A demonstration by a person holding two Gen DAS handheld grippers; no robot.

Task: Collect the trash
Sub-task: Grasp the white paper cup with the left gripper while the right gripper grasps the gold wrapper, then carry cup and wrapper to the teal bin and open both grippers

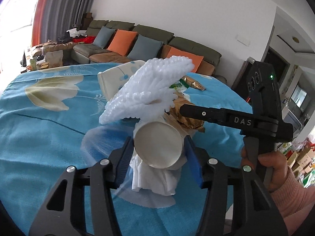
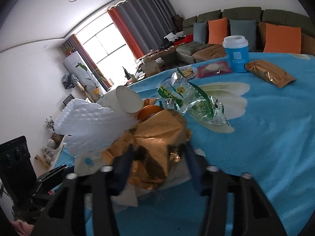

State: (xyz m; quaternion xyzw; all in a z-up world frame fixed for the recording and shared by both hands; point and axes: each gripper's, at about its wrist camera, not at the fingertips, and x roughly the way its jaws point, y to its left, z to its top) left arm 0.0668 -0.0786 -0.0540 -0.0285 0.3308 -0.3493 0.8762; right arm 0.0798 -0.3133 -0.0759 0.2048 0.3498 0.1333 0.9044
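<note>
My left gripper [image 1: 158,153] is shut on a paper cup [image 1: 157,145] lying on its side, base toward the camera, stuffed with white foam netting [image 1: 149,90] and crumpled white tissue [image 1: 153,179]. My right gripper [image 2: 157,165] is shut on a crumpled gold wrapper [image 2: 157,139] at the cup's mouth; its black arm [image 1: 226,118] shows in the left wrist view. The wrapper also shows in the left wrist view [image 1: 187,118]. An orange peel [image 2: 149,111] and the foam netting [image 2: 86,125] sit beside the wrapper. A clear green-printed plastic bag [image 2: 189,100] lies just beyond.
The table has a blue flowered cloth [image 2: 265,127]. On it stand a blue lidded cup [image 2: 237,54], a gold packet [image 2: 269,75] and a red packet [image 2: 214,68] at the far side. A sofa with cushions [image 1: 137,45] lies beyond the table.
</note>
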